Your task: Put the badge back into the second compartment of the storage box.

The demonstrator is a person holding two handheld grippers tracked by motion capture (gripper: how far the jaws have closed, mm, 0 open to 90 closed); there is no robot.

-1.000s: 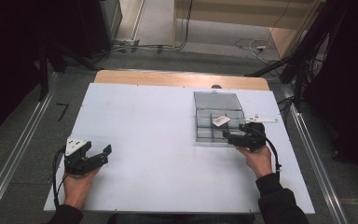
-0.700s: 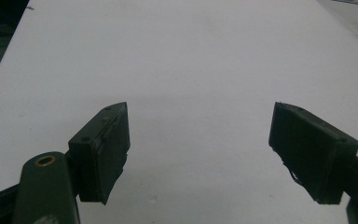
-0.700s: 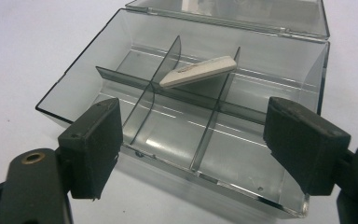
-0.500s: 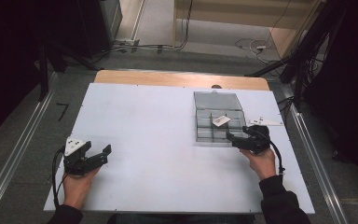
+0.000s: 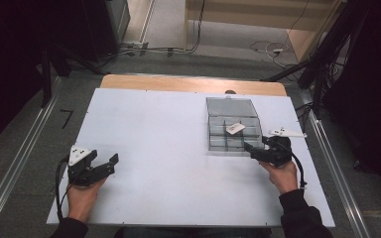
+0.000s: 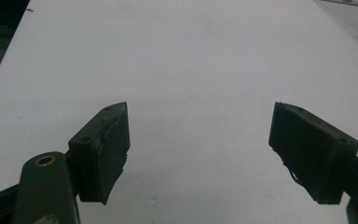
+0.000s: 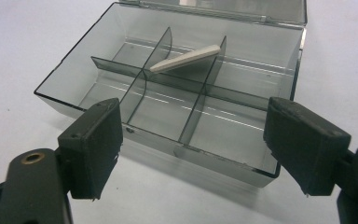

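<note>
Two black two-jaw grippers are in play over a white table (image 5: pixel 178 148), and the landmark for both is the clear smoke-grey plastic compartment box (image 5: pixel 230 126) that stands open on the table, its lid laid back on the far side. Just beside the box's near right corner, the right gripper (image 5: pixel 253 148) points at it with jaws spread wide and nothing between the pads; in the right gripper view the right gripper (image 7: pixel 193 151) frames the box's (image 7: pixel 168 116) near wall without touching it. Thin grey dividers split the box into small cells, and a flat, pale off-white rectangular piece (image 7: pixel 184 59) lies tilted across the tops of the dividers in the far row, one end propped on a divider edge rather than settled in a cell; from the high view the same piece (image 5: pixel 235 128) sits near the middle of the box. Well apart from the box, toward the table's near left corner, the left gripper (image 5: pixel 106 163) rests low with jaws equally wide, and in its own view the left gripper (image 6: pixel 198 151) holds nothing and has bare white table between its pads. No brand, label or writing can be read on the box, the piece or the grippers.
</note>
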